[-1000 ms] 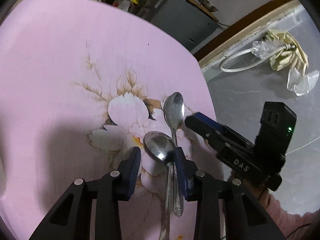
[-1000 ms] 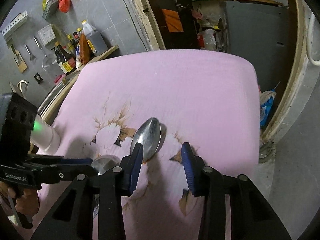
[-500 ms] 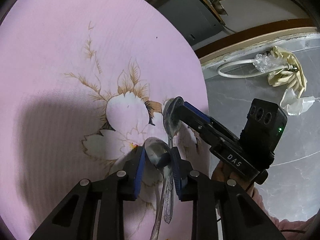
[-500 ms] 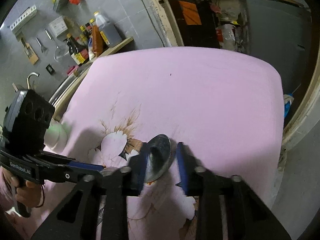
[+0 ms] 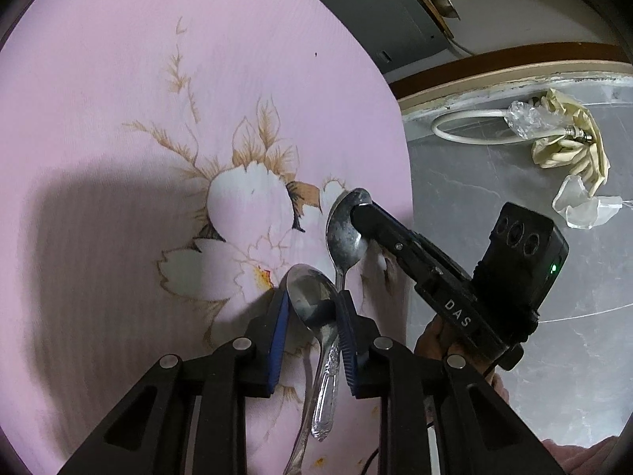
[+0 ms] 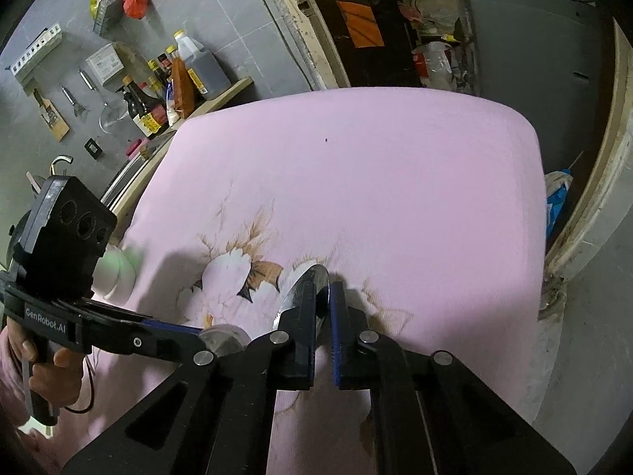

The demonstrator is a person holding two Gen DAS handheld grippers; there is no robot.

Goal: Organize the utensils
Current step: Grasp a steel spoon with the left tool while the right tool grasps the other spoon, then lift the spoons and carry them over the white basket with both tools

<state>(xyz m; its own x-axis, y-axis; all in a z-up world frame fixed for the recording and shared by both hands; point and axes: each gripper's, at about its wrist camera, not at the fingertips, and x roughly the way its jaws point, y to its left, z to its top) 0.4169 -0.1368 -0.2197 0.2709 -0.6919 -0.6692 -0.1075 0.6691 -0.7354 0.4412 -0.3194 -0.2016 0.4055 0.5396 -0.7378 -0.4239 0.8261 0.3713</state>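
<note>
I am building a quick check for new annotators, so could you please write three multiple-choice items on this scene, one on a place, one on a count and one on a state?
1. Where does the nearer spoon's bowl sit?
A. Between the left gripper's fingers
B. On the grey floor
C. Inside a drawer

2. How many spoons lie on the pink cloth?
A. One
B. Two
C. Four

3. How does the right gripper stand?
A. Wide open above the cloth
B. Shut on the farther spoon's bowl
C. Holding a bottle

Answers:
1. A, since the nearer spoon has its bowl between the blue pads of the left gripper.
2. B, as only it and the farther spoon show on the pink cloth.
3. B, because the right gripper has the bowl clamped edge-on between its pads.
</note>
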